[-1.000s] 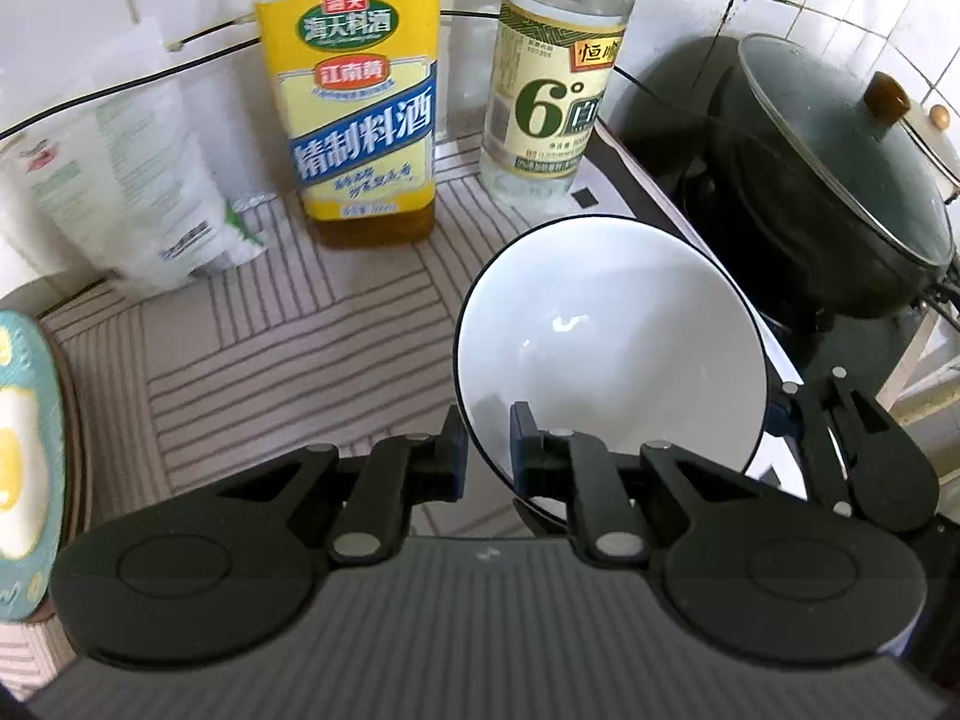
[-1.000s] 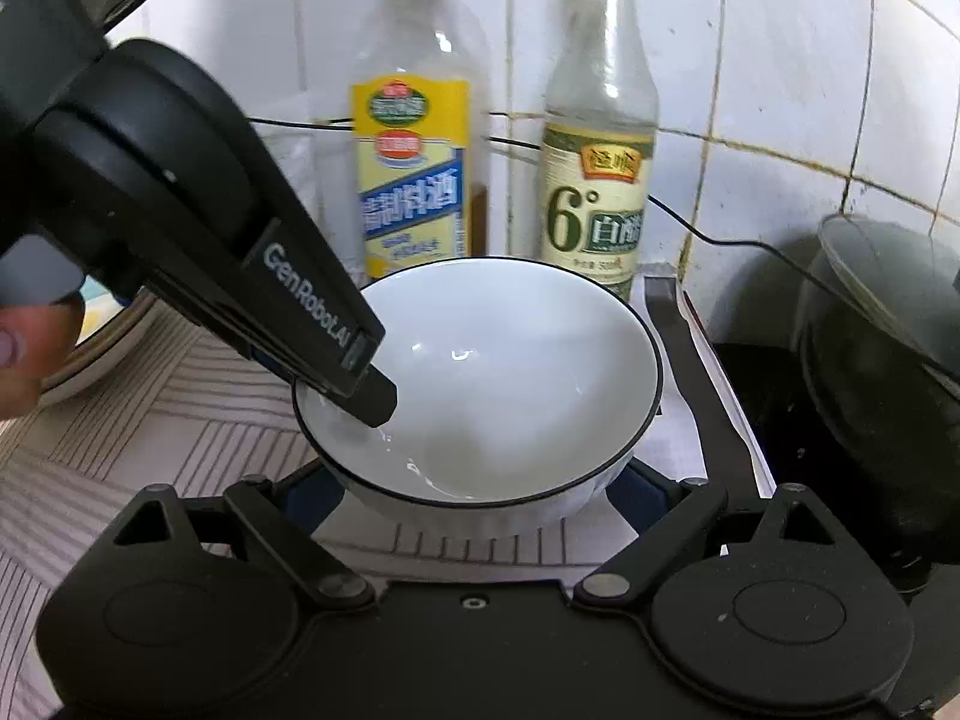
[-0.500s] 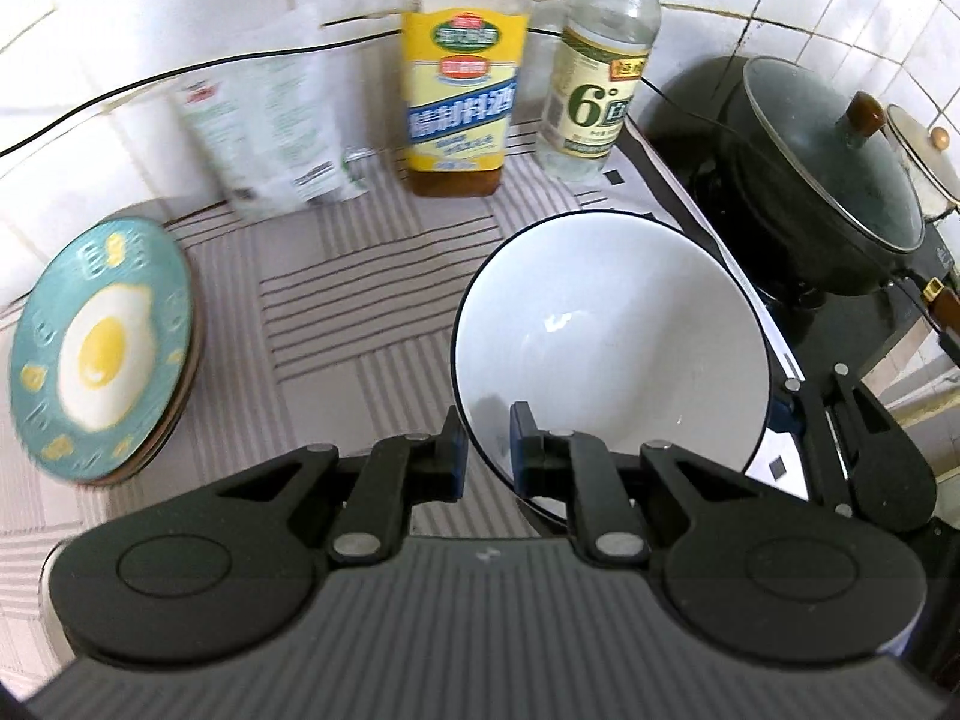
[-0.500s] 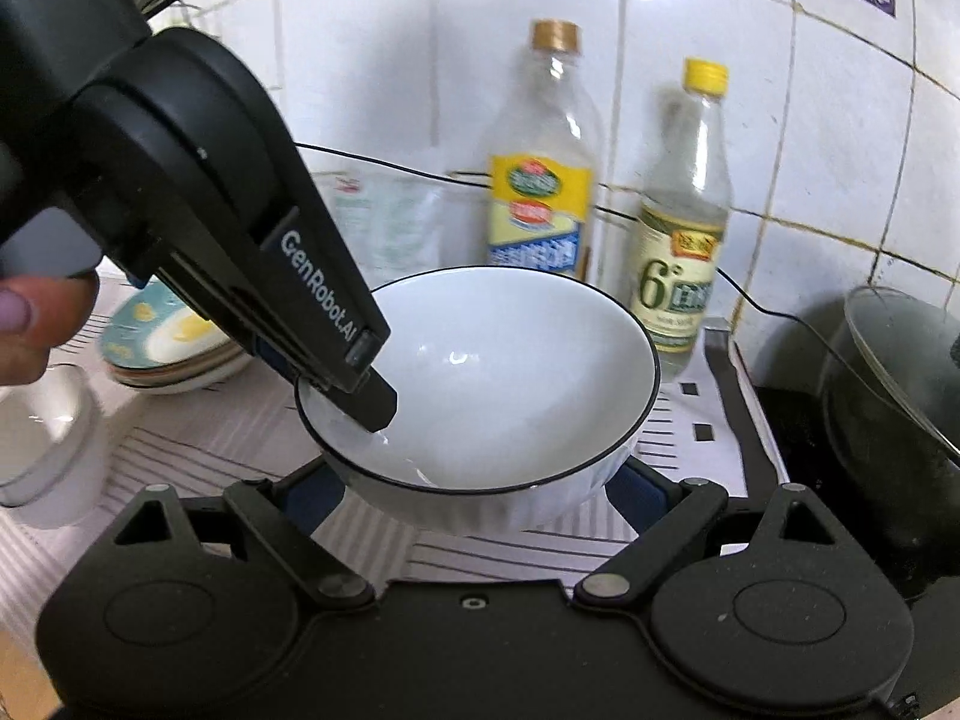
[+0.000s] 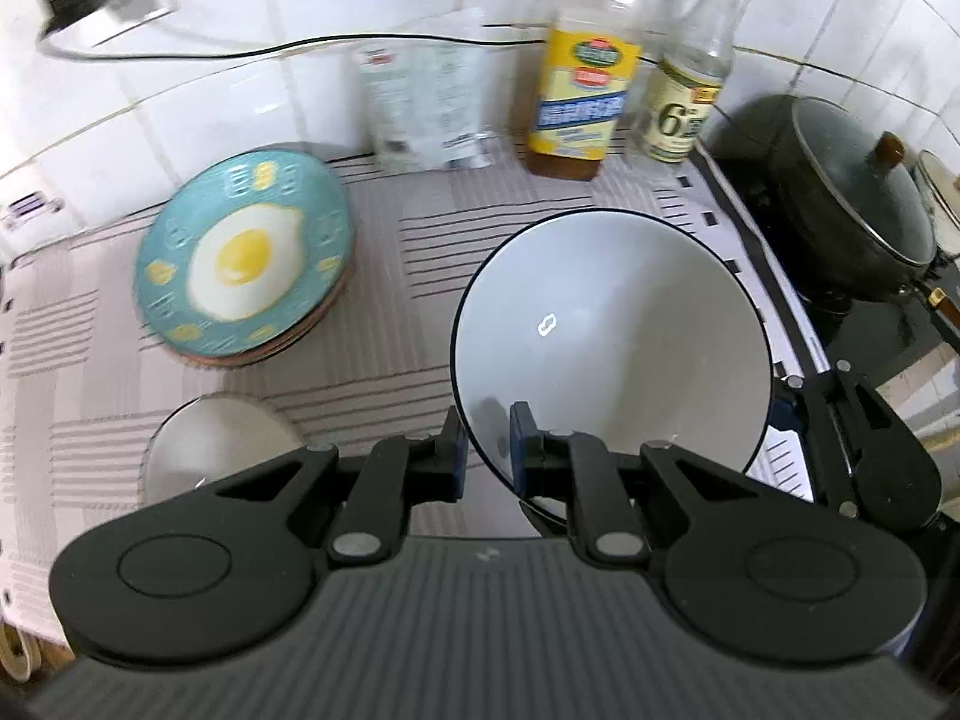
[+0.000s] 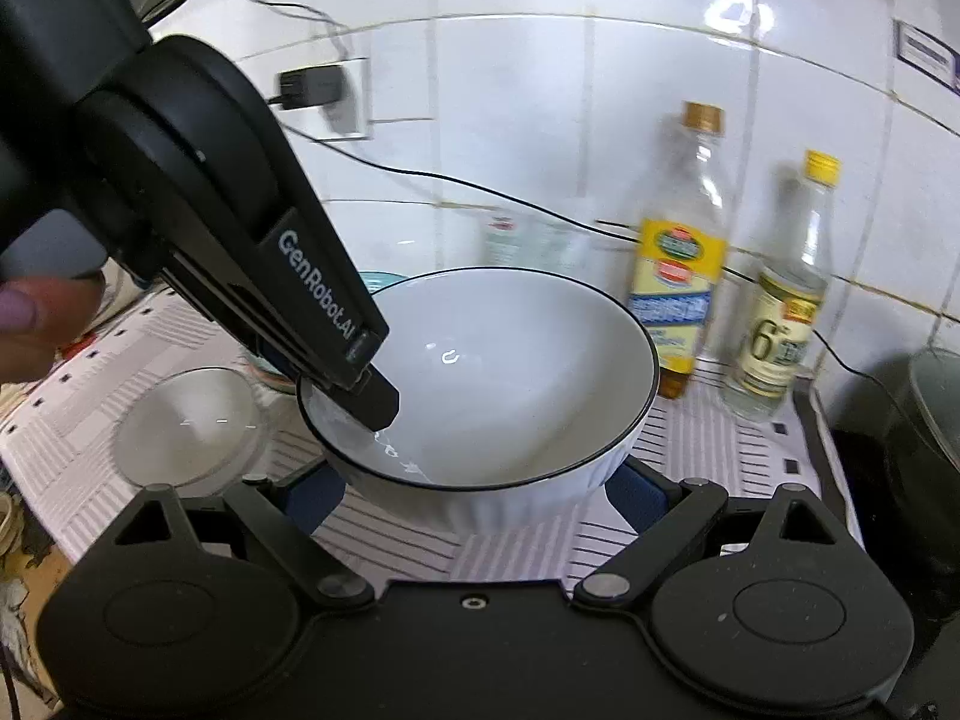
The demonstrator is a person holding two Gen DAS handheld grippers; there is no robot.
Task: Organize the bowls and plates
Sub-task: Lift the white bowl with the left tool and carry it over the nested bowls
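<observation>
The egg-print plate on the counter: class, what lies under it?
Under the egg-print plate, edges of more plates show, at least one reddish-brown, stacked on the striped mat. Their faces and exact number are covered.

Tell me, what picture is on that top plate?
A fried egg on a teal plate, clearest in the left wrist view.

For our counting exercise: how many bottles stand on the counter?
2. A yellow-labelled bottle stands at the tiled wall, and a yellow-capped clear bottle stands just right of it, beside the stove. None seems hidden.
</observation>
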